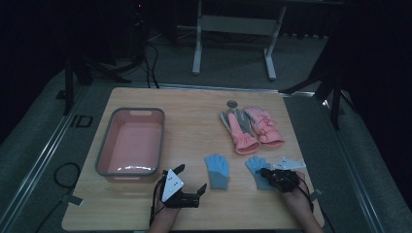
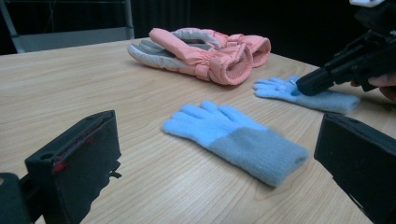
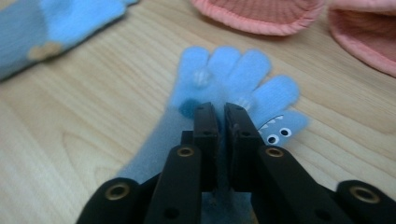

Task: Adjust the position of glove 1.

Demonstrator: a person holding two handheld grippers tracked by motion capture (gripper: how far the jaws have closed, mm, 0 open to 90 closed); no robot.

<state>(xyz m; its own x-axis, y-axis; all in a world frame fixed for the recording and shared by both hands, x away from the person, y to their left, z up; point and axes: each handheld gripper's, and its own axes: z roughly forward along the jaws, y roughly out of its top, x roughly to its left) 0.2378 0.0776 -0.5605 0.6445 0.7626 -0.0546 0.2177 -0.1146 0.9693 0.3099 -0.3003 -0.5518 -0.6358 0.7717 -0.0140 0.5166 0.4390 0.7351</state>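
High view: a wooden table [image 1: 194,204] carries a pink basin [image 1: 130,141] at the left, a pair of pink-and-grey padded gloves [image 1: 250,127] at the far right, and two small blue knit gloves along the near edge.

Right gripper [image 1: 266,172]: held by the person's right hand [image 1: 294,194] at the near right corner. The jaws stand almost fully together over the right blue glove [image 1: 256,170]. In the right gripper view the two black jaws sit nearly parallel with a narrow slit between them, and a fold of the right blue glove [image 3: 224,88] lies pinched in that slit, just behind the glove's fingers. A small face with two eyes shows on the glove's thumb side. The glove lies flat on the table, fingers pointing towards the padded gloves [image 3: 280,14].

Left gripper [image 1: 190,178]: held above the near edge, between the basin and the left blue glove [image 1: 217,171]. Its jaws are spread wide and grip nothing. In the left gripper view the left blue glove [image 2: 233,137] lies flat on the wood ahead of the jaws, apart from both of them.
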